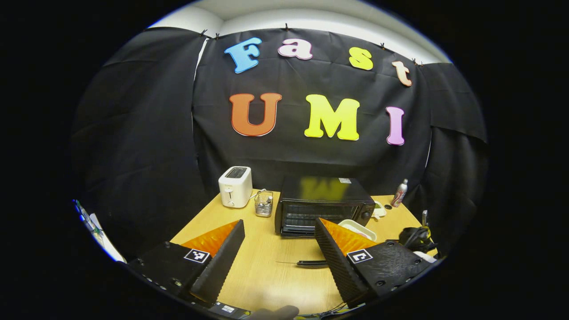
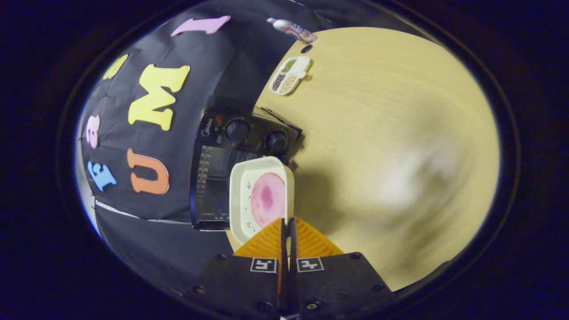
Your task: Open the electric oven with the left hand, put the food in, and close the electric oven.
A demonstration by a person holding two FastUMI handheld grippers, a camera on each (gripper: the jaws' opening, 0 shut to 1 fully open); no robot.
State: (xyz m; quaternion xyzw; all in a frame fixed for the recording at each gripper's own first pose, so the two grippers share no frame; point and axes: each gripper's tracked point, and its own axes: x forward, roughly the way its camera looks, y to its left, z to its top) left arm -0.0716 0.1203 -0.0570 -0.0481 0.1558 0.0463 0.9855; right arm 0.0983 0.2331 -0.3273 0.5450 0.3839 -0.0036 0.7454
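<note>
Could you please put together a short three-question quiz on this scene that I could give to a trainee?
1. True or false: the electric oven has its door closed.
2. What does the right hand-held gripper hold? A) the white toaster B) the white dish with pink food C) the bottle
3. Fill in: the left hand-held gripper has its jaws ____ above the wooden table.

Key
1. True: the door stands shut against the oven's front.
2. B: its jaws are closed on the dish's rim, beside the oven.
3. Open: they are spread wide, with nothing between them.
</note>
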